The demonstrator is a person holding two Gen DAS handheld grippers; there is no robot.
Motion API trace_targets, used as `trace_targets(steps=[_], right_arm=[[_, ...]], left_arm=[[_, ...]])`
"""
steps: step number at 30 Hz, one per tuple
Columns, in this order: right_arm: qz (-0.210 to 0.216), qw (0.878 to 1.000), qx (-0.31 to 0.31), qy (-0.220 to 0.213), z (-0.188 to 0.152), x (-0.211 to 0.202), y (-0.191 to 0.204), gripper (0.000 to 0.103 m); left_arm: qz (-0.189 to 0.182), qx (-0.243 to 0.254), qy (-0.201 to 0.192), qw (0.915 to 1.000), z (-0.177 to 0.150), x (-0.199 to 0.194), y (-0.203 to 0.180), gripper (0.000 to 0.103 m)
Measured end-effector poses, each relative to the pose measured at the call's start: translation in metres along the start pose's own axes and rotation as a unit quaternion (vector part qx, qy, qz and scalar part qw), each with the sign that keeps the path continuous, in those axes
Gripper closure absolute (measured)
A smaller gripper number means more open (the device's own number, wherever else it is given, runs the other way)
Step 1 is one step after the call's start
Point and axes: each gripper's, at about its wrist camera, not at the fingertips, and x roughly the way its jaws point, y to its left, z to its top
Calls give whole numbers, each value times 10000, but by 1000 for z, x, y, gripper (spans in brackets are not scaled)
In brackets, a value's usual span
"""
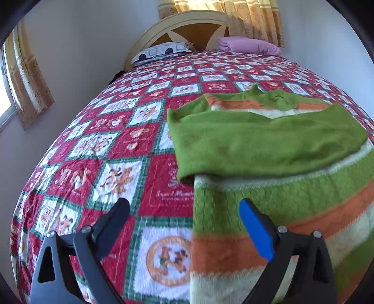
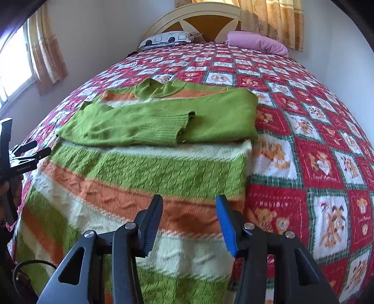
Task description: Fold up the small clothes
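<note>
Room: a bedroom with pale walls, a curtained window [image 2: 16,63] on the left and yellow curtains [image 1: 254,18] behind the rounded headboard [image 1: 187,25].
Surface: a bed spread with a red, white and green cartoon quilt [image 1: 112,149] that runs to the edges of both my views.
Pillows: a printed one [image 1: 161,51] and a pink one [image 1: 250,45] lie far up at the headboard, well apart from my work.
Sweater: the green, orange and cream striped knit sweater [image 2: 145,173] lies flat on the quilt, both green sleeves [image 2: 149,124] folded across its chest.
Sweater edges: its left side edge runs between my left fingers; its right side edge lies just right of my right fingers.
My left gripper [image 1: 184,215]: jaws spread wide, nothing between them, above that left edge.
My right gripper [image 2: 189,208]: jaws about half apart, empty, above the sweater's lower stripes.
Open room: bare quilt to the left of the sweater, to its right, and beyond its collar [image 2: 161,87].
</note>
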Motion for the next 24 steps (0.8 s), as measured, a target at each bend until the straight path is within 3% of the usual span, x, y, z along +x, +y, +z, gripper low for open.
trace_targets(steps=[24], right_arm=[[71,10000,15,20,-41,-42,29,54]], left_arm=[[-462,-48,84,9989,-45,-52,-2,6]])
